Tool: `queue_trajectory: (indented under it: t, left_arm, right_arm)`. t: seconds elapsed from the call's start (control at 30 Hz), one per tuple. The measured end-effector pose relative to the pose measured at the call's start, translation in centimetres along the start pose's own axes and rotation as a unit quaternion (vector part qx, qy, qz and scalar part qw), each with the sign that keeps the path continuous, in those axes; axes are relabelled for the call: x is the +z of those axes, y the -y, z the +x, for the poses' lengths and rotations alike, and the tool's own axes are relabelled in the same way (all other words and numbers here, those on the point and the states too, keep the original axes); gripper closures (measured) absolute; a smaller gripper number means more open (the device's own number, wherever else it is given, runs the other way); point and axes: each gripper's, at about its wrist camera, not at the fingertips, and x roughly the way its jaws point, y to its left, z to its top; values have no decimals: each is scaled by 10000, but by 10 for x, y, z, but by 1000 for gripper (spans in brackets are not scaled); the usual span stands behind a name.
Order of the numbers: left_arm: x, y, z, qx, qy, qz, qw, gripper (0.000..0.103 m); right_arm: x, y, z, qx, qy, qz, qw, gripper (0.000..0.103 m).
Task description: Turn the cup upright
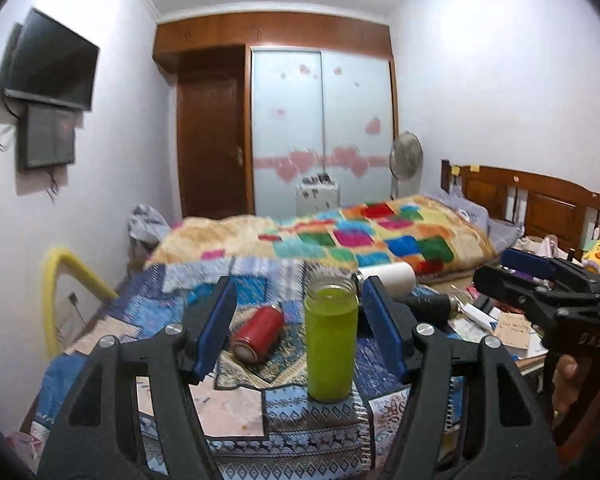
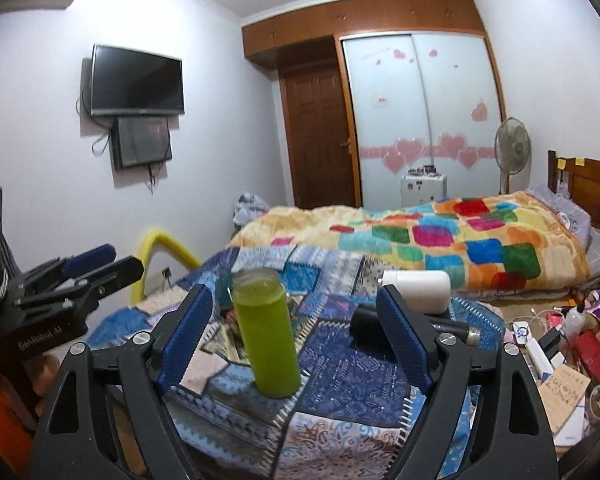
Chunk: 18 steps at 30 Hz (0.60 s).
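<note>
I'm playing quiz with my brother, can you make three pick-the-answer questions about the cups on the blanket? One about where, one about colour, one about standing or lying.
1. Where does the red cup lie?
A. Left of the green cup
B. On the TV
C. Inside the green cup

2. What colour is the standing cup?
A. Pink
B. Green
C. Brown

3. How is the white cup?
A. Upright
B. Hanging
C. Lying on its side

Answers: 1 A, the left wrist view shows it beside the green one; 2 B, its body is lime green; 3 C, it rests lengthwise on the patchwork blanket.
</note>
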Motion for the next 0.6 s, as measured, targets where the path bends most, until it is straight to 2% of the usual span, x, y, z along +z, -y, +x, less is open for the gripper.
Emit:
queue_trajectory:
  t: [0.17,0.27,0.33,0.6]
  left_arm:
    - [-3,4,-17,-34,202,-15,9998,34]
    - [-5,5,-25,7,340,-15,9994,26]
    - [-7,4,-30,-17,398,-75,9992,12]
    - [-10,4,-46,53,605,-160,9980,5]
  right_arm:
    - [-1,-13,-13,-148,235,-17,9996,10]
    - [-2,-18,-17,-209,335,-44,9992,0]
    - [-4,-21,-19,-269,384,-79,9989,0]
    - [-7,-23,-28,-371,503,-109,9980,0]
